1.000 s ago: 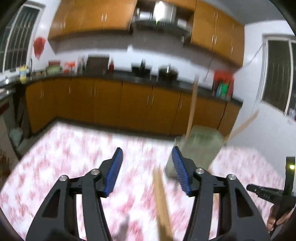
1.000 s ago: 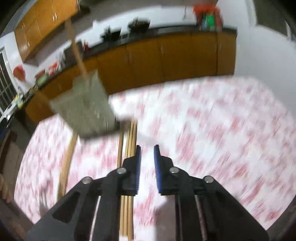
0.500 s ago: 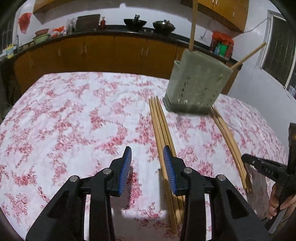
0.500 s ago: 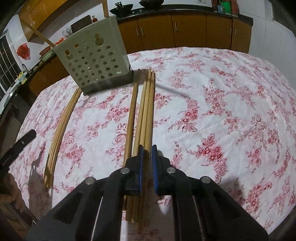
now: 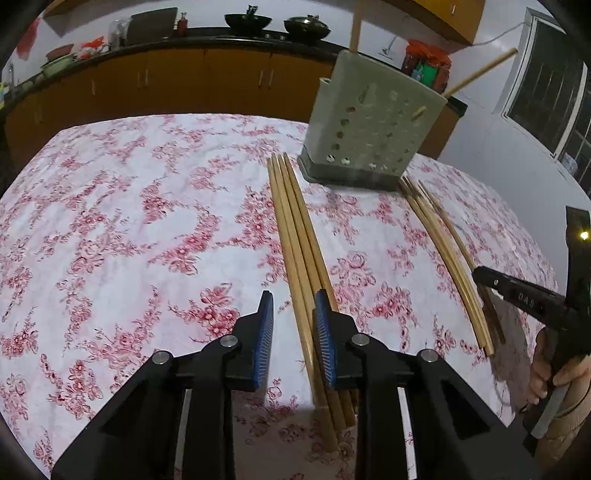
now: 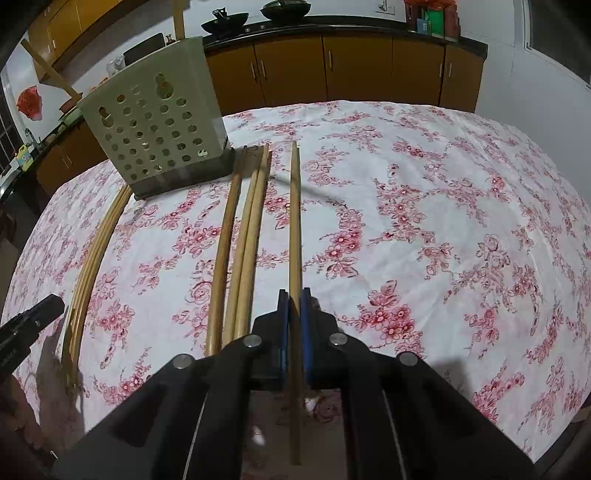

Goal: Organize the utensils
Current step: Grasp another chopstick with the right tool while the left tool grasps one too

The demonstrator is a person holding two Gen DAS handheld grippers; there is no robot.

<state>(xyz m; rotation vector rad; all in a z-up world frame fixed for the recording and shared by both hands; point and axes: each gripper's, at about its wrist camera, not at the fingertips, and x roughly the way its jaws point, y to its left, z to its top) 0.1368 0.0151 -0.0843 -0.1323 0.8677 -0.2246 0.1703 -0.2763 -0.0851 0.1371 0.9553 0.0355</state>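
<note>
A grey-green perforated holder (image 5: 369, 136) (image 6: 155, 129) stands on the floral cloth with two chopsticks upright in it. Several wooden chopsticks (image 5: 295, 236) lie in a bundle to its left. My left gripper (image 5: 293, 295) straddles the near part of that bundle. Its jaws are closing, with the chopsticks between them and a gap still showing at the left pad. My right gripper (image 6: 294, 291) is shut on one chopstick (image 6: 294, 221), which sits apart from three others (image 6: 243, 236) to the right of the holder.
The table (image 6: 443, 221) is covered by a white cloth with red flowers. Brown cabinets and a dark counter with woks (image 5: 277, 26) run behind it. A person's hand (image 5: 554, 373) holds the right gripper at the left wrist view's right edge.
Both grippers have come down toward the table. The left jaws have narrowed around the left bundle. The right jaws have shut on one chopstick, now separated from its neighbours.
</note>
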